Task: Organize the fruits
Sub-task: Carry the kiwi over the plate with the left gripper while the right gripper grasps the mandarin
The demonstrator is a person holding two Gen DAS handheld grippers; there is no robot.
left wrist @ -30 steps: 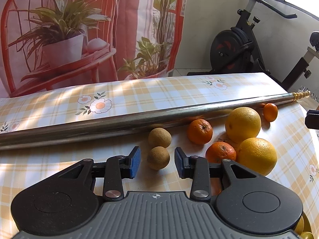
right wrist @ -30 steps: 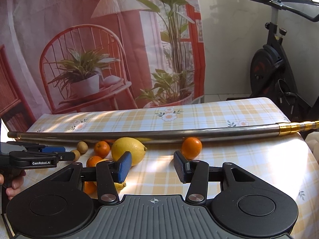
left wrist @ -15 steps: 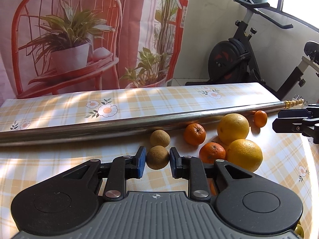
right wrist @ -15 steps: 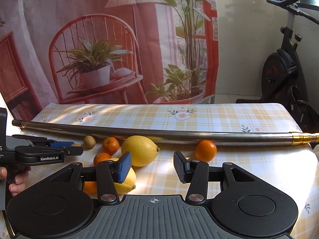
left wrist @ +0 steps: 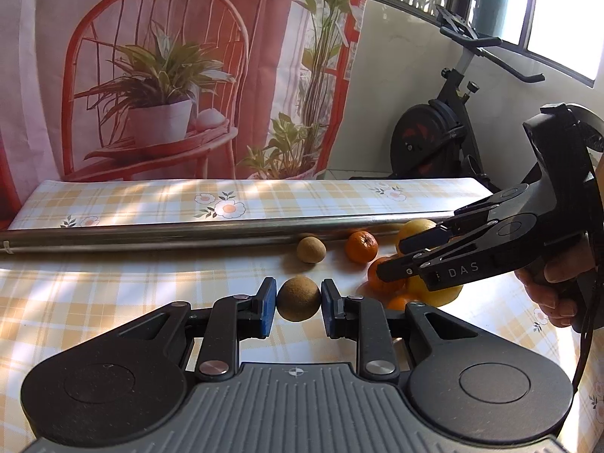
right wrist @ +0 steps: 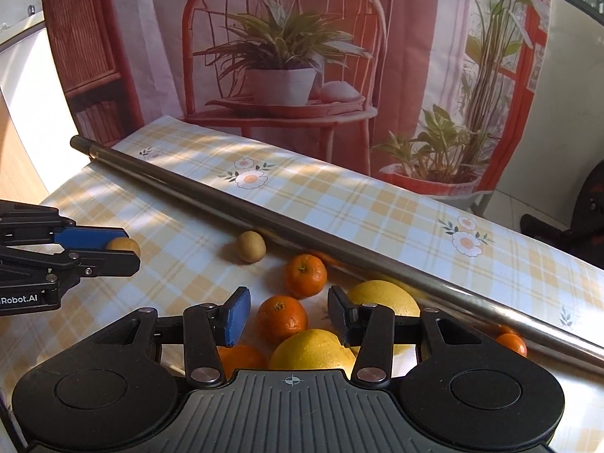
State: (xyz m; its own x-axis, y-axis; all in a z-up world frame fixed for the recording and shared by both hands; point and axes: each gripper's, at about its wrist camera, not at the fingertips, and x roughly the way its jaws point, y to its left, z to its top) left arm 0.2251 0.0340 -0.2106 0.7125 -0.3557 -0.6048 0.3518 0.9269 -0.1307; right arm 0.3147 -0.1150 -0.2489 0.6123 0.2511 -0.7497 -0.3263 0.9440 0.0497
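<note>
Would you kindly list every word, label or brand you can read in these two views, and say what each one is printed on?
"DAS" in pale letters on the black body of the right gripper, seen in the left wrist view.
"Robot.AI" on the black body of the left gripper, seen in the right wrist view; the picture's edge cuts off its start.
Nothing else is readable: the fruit, metal pole and checked tablecloth carry no text.

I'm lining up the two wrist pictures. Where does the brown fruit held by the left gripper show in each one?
Left wrist view: the held brown fruit sits low in the centre, clamped by the left gripper.
Right wrist view: the same fruit is at the far left edge, mostly hidden by the fingers.
Shared landmark: the metal pole, with a second brown fruit beside it.
</note>
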